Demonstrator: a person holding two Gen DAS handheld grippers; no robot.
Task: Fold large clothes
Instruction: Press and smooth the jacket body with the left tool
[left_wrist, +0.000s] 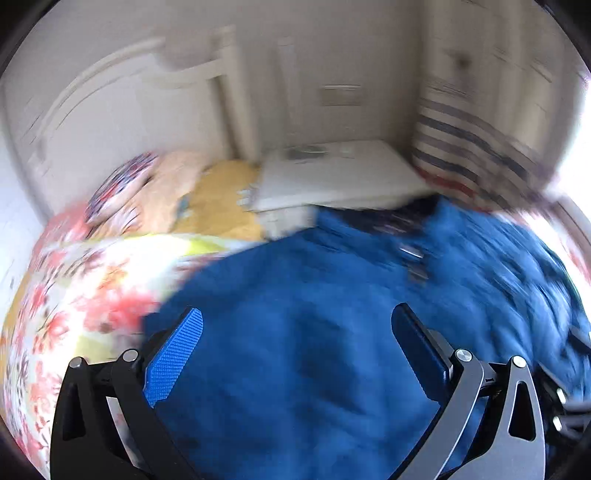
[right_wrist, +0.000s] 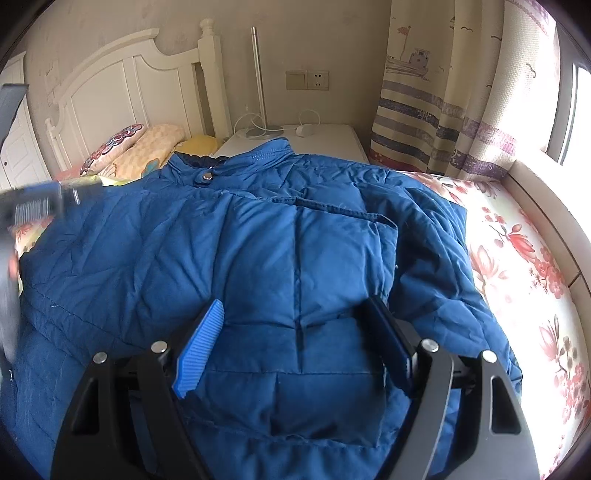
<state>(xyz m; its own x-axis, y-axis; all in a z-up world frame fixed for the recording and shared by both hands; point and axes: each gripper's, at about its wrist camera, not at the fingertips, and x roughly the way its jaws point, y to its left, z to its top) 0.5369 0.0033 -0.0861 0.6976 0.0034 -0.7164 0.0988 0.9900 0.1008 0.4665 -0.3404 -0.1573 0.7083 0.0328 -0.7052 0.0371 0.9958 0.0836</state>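
A large blue quilted jacket (right_wrist: 258, 251) lies spread on the floral bed sheet (right_wrist: 517, 258), collar toward the headboard, one part folded over its middle. My right gripper (right_wrist: 295, 314) is open just above the jacket's lower middle, holding nothing. In the left wrist view, which is motion-blurred, the jacket (left_wrist: 314, 314) fills the lower frame and my left gripper (left_wrist: 299, 321) is open and empty over its left part. The left gripper shows as a blur at the left edge of the right wrist view (right_wrist: 37, 206).
A white headboard (right_wrist: 122, 92) and pillows (right_wrist: 147, 147) lie at the far left. A white nightstand (right_wrist: 314, 142) with a lamp stands behind the jacket. Striped curtains (right_wrist: 443, 110) and a window ledge (right_wrist: 546, 206) run along the right.
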